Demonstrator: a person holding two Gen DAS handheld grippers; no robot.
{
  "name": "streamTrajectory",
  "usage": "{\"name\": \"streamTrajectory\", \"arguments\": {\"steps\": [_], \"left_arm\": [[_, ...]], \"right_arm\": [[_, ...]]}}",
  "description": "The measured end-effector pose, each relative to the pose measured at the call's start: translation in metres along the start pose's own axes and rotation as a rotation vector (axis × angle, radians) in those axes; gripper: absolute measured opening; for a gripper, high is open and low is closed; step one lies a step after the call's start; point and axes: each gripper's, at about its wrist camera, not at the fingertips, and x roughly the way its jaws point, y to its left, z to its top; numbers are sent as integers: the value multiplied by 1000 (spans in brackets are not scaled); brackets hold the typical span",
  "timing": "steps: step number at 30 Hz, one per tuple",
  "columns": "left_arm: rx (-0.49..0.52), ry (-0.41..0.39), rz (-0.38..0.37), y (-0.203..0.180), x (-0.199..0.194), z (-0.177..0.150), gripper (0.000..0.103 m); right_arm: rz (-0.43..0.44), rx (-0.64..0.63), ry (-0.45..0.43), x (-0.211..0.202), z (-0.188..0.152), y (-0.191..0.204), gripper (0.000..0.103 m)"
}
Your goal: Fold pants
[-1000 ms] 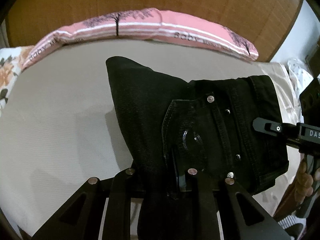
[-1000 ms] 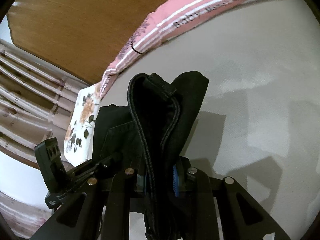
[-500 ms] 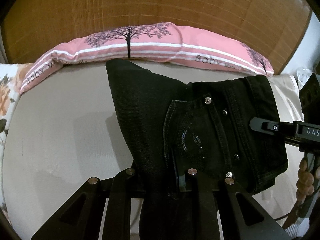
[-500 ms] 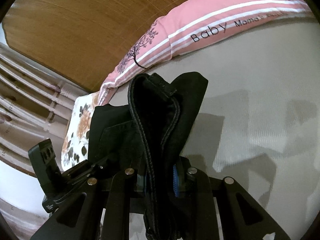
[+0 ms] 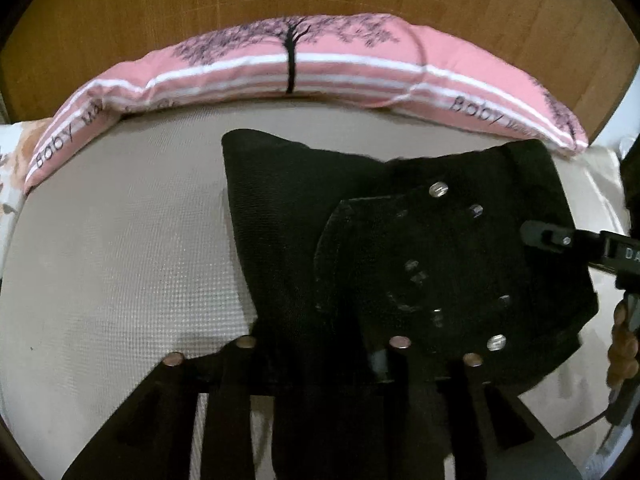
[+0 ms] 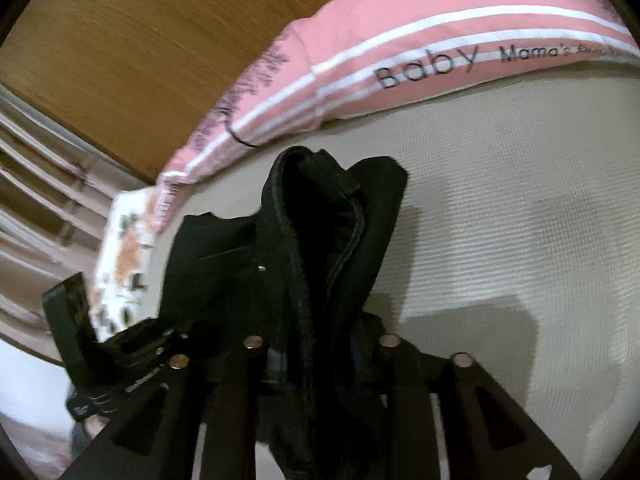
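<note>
1. Left gripper [image 5: 320, 354] — clamped on black pants [image 5: 400, 248], fingers levelled low over the bed [image 5: 120, 260].
2. Right gripper [image 6: 318, 344] — clamped on the bunched waistband edge, pants held above the bed, near pink pillow [image 6: 440, 48].

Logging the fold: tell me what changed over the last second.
Both grippers carried the pants forward toward the pink pillow, which now looms larger in both views. Nothing was released: left gripper and right gripper stay shut on the fabric, which hangs as before.
</note>
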Motion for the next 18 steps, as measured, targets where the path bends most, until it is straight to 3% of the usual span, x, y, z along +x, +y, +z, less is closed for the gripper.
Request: {"name": "streamTrajectory", "arguments": {"steps": [2,3,5,7,13,18], "left_arm": [[-22,-24,-7,6,2,-4,46],[-32,-36,-15,9,3,-6,48],[-36,-47,2,13,4,-10,62],[-29,-57,6,15,4,-15,67],[-68,-70,-29,28,-9,-43,70],[-54,-78,89,19,-31,-61,70]], "right_arm": [[-87,-57,-14,5,-4,-1,46],[-102,-63,-14,7,-6,-3,47],[-123,-78,-17,11,-9,-8,54],[-143,-78,-22,11,-12,-13,57],[-154,-61,-39,-6,-33,-25,61],[-191,-78,-63,-22,-54,-17,64]]}}
